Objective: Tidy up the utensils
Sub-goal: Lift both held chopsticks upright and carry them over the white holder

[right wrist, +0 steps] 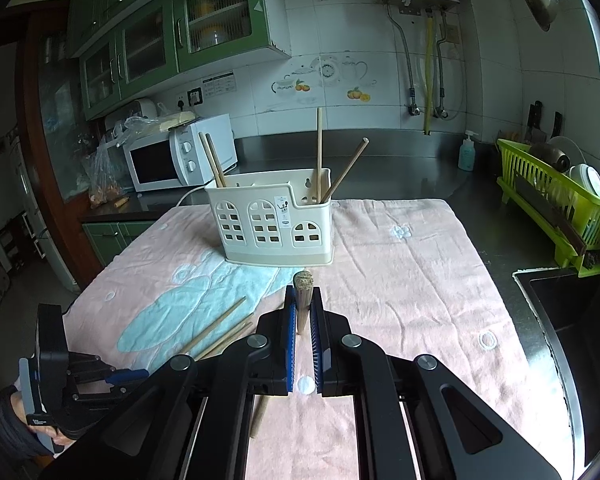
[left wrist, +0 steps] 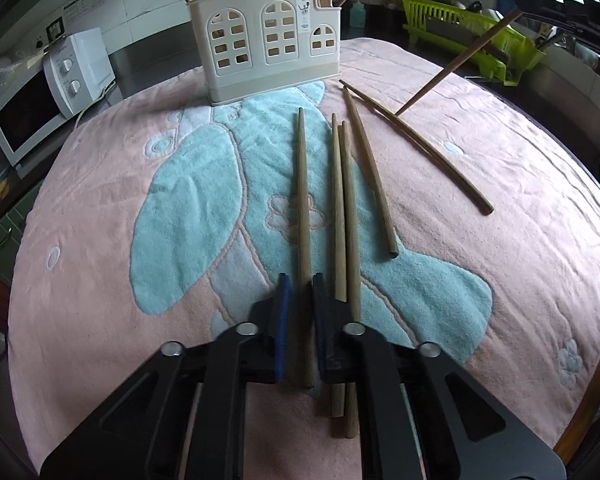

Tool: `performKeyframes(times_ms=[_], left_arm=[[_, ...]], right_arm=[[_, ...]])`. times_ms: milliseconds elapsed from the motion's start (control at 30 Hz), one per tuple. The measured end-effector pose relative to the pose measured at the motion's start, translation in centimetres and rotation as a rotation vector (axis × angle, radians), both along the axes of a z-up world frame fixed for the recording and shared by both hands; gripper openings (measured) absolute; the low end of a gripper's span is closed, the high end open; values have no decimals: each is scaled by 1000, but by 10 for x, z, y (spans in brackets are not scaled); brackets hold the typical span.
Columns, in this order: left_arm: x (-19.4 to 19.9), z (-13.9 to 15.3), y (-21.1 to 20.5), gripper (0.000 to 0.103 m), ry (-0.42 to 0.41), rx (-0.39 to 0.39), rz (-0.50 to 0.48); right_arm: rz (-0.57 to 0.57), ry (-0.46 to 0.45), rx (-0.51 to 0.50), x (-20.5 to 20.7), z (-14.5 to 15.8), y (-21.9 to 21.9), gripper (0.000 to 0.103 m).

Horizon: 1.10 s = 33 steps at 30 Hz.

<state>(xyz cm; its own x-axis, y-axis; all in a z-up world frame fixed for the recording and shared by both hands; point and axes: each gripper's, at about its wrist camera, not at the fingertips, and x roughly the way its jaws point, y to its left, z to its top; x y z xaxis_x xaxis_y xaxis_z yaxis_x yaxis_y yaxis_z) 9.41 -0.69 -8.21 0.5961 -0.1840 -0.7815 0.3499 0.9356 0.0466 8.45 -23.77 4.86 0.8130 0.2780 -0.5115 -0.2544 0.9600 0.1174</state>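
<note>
My left gripper (left wrist: 302,280) is low over the pink towel (left wrist: 500,240), shut on a wooden chopstick (left wrist: 303,184) that lies on the towel pointing toward the cream utensil holder (left wrist: 268,40). Right of it lie a pair of chopsticks (left wrist: 342,208) and two single chopsticks (left wrist: 370,172), (left wrist: 424,148). My right gripper (right wrist: 303,296) is shut on another chopstick (right wrist: 302,280), held up above the towel (right wrist: 400,280) in front of the holder (right wrist: 272,224). Several chopsticks stand in the holder. The left gripper's fingers (right wrist: 126,376) show at the lower left of the right wrist view.
A white microwave (right wrist: 172,160) stands on the counter at back left. A green dish rack (right wrist: 560,208) with dishes sits at the right, a sink (right wrist: 560,320) in front of it. A soap bottle (right wrist: 467,156) is by the wall.
</note>
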Motion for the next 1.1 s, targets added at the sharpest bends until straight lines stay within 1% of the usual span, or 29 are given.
performKeyframes(times_ms=[233, 400, 500, 567, 633, 800, 1000, 1100], left_arm=[[1, 5, 8, 5, -11, -55, 40], [-3, 28, 17, 5, -60, -146, 55], [-3, 44, 20, 5, -92, -188, 64], [-4, 56, 22, 5, -128, -212, 76], [-3, 64, 23, 5, -155, -224, 83], [4, 78, 22, 5, -191, -253, 95], [16, 90, 19, 5, -221, -255, 97], [24, 99, 20, 5, -230, -268, 105]], right_arm=[[0, -5, 3, -2, 1, 0, 7], [2, -21, 11, -4, 5, 0, 7], [5, -31, 13, -5, 9, 0, 7], [9, -39, 15, -4, 12, 1, 7], [12, -47, 19, -4, 15, 2, 7], [27, -57, 19, -2, 20, 7, 7], [41, -66, 8, 3, 26, 10, 7], [57, -68, 2, 10, 33, 12, 7]])
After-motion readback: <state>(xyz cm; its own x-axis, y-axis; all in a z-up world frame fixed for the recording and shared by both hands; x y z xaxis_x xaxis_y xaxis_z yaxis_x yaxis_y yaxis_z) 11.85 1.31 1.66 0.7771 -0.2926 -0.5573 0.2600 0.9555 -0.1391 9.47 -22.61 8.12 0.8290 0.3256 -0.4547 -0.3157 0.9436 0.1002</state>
